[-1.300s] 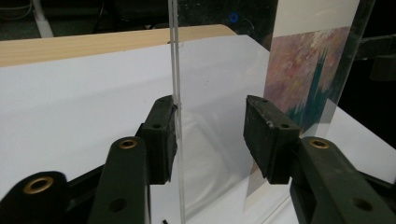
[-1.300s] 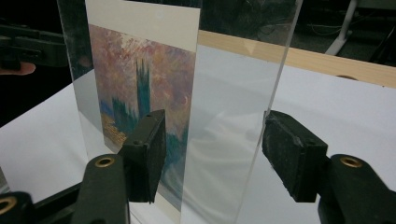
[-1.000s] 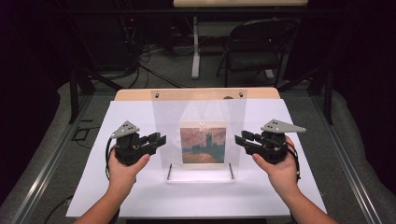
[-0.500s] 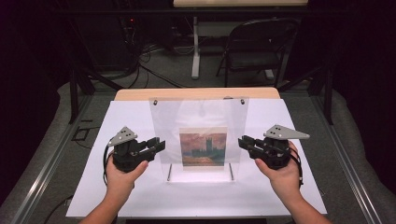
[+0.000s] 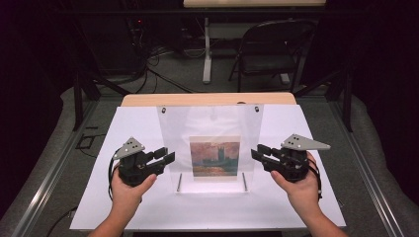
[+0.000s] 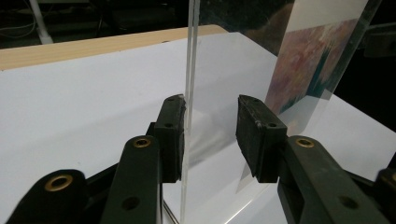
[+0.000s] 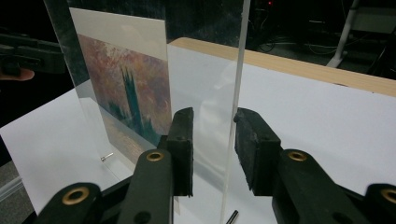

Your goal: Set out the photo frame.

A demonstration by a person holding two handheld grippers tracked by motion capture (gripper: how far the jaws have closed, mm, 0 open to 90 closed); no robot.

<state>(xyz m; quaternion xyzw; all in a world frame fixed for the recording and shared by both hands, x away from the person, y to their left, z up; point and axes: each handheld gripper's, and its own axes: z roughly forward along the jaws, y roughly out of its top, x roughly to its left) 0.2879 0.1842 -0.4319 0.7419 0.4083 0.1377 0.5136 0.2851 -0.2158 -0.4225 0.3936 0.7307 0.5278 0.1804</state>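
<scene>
A: From above?
B: The frame (image 5: 210, 143) stands mid-table (image 5: 123, 128), my left gripper (image 5: 165, 156) and right gripper (image 5: 259, 151) at its side edges.
A: Left gripper view?
B: Jaws just widened, straddling the frame's edge, one pad (image 6: 172, 135) touching.
A: Right gripper view?
B: Jaws just widened, straddling the edge, not clamping.

Each bare-armed hand carried a chunky black plastic two-jaw left gripper (image 5: 165, 157) and right gripper (image 5: 260, 152), both topped by a grey three-cornered plate dotted with small screws. Brass-ringed rivets studded the black jaw arms, scuffed rubbery pads faced inward, and black cables looped by the wrists.
</scene>
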